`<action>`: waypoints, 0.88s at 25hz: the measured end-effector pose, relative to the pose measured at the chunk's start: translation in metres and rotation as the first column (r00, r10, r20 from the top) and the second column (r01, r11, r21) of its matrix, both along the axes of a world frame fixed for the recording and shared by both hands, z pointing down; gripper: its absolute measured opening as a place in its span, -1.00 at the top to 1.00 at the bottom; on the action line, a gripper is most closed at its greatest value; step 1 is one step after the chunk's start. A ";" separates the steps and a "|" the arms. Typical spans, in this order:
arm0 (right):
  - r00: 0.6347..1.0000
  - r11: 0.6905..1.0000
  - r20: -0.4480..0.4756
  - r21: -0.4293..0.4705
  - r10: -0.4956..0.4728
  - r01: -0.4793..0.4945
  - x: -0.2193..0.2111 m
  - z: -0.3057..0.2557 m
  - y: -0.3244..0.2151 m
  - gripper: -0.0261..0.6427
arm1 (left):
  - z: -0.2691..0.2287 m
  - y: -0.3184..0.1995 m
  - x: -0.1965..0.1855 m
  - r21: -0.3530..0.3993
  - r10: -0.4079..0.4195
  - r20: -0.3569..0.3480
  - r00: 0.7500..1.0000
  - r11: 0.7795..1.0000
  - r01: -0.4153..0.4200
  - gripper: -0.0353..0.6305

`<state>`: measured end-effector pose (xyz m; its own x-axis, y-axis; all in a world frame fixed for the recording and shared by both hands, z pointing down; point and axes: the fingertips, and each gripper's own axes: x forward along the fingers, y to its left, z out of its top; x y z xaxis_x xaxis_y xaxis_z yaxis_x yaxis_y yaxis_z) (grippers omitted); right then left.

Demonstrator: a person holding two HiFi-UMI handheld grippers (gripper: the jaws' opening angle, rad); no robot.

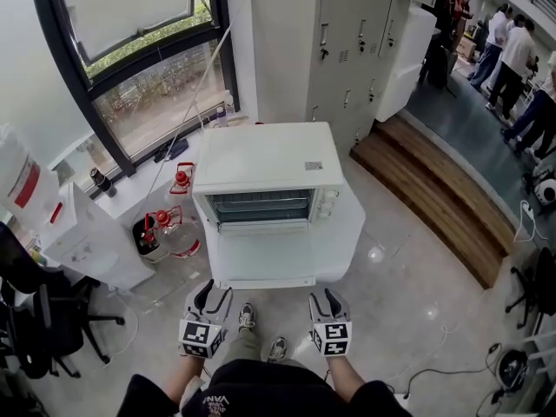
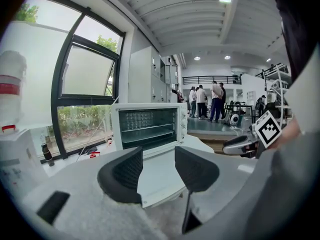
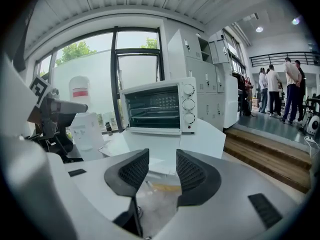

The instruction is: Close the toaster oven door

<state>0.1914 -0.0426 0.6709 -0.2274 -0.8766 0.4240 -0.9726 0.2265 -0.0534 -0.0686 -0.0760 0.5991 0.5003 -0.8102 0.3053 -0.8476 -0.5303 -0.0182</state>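
Observation:
The white toaster oven (image 1: 268, 157) stands on a white table ahead of me, its dark cavity with a wire rack showing. Its door (image 1: 265, 254) is open, folded down flat toward me. In the left gripper view the toaster oven (image 2: 147, 126) sits straight ahead, and the door (image 2: 157, 184) stretches out between the jaws' line of sight. The right gripper view has the toaster oven (image 3: 160, 106) with three knobs on its right side. My left gripper (image 1: 213, 295) (image 2: 158, 166) and right gripper (image 1: 326, 298) (image 3: 162, 169) hover just short of the door's front edge, both open and holding nothing.
Water jugs with red caps (image 1: 178, 233) stand on the floor left of the table, under a large window (image 1: 130, 50). A white box-like unit (image 1: 87, 241) and a black office chair (image 1: 43, 320) are at far left. Grey lockers (image 1: 356, 42), a wooden step (image 1: 434, 189) and several people (image 1: 517, 59) are at right.

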 end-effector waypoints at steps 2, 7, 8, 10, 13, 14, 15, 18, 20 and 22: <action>1.000 0.999 0.000 -0.031 0.012 -0.012 0.002 0.014 -0.002 0.44 | 0.004 -0.002 -0.002 -0.016 -0.016 -0.003 1.000 1.000 0.015 0.31; 1.000 0.993 -0.023 -0.119 0.019 -0.021 0.002 0.057 -0.010 0.44 | 0.011 -0.005 -0.005 -0.044 -0.029 -0.006 1.000 0.999 0.029 0.31; 0.999 0.990 -0.030 -0.137 0.017 -0.021 0.002 0.066 -0.012 0.44 | 0.013 -0.005 -0.005 -0.050 -0.033 -0.006 0.999 0.998 0.032 0.31; 0.999 0.985 -0.032 -0.170 0.019 -0.024 0.004 0.083 -0.015 0.44 | 0.016 -0.002 -0.005 -0.060 -0.036 -0.002 0.999 0.998 0.036 0.31; 0.999 0.978 -0.027 -0.205 0.027 -0.032 0.003 0.100 -0.023 0.44 | 0.022 -0.001 -0.010 -0.075 -0.038 0.018 0.999 0.996 0.039 0.31; 0.999 0.977 -0.024 -0.212 0.029 -0.034 0.002 0.104 -0.026 0.44 | 0.023 -0.001 -0.013 -0.078 -0.042 0.023 0.999 0.996 0.044 0.31; 0.999 0.975 -0.020 -0.217 0.033 -0.037 0.002 0.106 -0.028 0.44 | 0.024 -0.002 -0.016 -0.080 -0.049 0.026 0.998 0.995 0.051 0.31; 0.999 0.970 -0.010 -0.236 0.050 -0.051 0.003 0.117 -0.034 0.44 | 0.022 -0.001 -0.021 -0.103 -0.077 0.022 0.997 0.992 0.079 0.31; 0.998 0.968 0.000 -0.243 0.056 -0.054 0.002 0.121 -0.037 0.44 | 0.023 0.000 -0.025 -0.118 -0.092 0.018 0.996 0.989 0.093 0.31; 0.998 0.968 0.009 -0.247 0.055 -0.051 -0.001 0.123 -0.040 0.44 | 0.027 0.001 -0.029 -0.125 -0.098 0.019 0.995 0.987 0.099 0.31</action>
<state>0.1906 -0.0825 0.7939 -0.1919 -0.7564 0.6253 -0.9814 0.1526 -0.1166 -0.0971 -0.0747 0.6261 0.4157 -0.8100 0.4137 -0.8959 -0.4431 0.0328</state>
